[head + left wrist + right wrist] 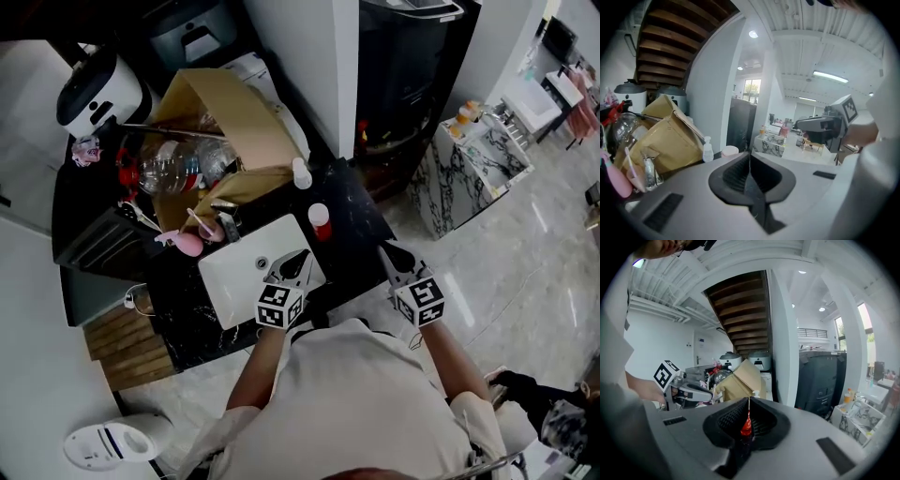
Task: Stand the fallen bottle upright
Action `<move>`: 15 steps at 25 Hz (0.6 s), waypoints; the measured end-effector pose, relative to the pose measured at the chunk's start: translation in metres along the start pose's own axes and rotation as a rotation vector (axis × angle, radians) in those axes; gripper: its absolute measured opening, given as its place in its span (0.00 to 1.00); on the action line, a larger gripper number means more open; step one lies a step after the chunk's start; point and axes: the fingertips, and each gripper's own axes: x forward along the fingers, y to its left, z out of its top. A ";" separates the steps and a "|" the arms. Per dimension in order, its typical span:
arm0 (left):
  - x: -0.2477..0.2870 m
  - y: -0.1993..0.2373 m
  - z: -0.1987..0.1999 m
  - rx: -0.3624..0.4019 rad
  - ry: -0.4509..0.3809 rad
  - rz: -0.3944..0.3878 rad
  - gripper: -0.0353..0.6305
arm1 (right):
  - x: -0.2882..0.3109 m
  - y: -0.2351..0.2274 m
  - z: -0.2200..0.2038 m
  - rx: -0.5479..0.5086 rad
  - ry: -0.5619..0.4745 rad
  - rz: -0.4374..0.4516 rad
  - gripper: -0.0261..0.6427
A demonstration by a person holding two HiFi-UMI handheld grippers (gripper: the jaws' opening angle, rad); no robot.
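Fingers (732, 174) on our left gripper (296, 258) are pressed together w/ nothing between. Right gripper (388, 251) looks closed too, just a red sliver thru its seam, prob. the bottle beyond. Red bottle (320, 222) seems upright already on the dark counter (364, 223), just beside the white basin (234, 277), near a pump bottle (301, 173). Risk: both grippers hover close, so a careless swing could tip it again.
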 end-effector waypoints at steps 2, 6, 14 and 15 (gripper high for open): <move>-0.004 -0.003 0.006 -0.006 -0.020 0.009 0.07 | -0.002 -0.002 0.003 -0.002 -0.011 0.017 0.09; -0.009 -0.007 0.011 0.001 -0.036 0.017 0.06 | -0.003 0.000 0.008 -0.029 -0.033 0.050 0.09; -0.012 -0.004 0.018 -0.002 -0.051 0.036 0.06 | -0.001 -0.003 0.019 -0.041 -0.062 0.070 0.09; -0.012 -0.003 0.019 -0.001 -0.052 0.037 0.06 | 0.000 -0.003 0.020 -0.043 -0.063 0.071 0.09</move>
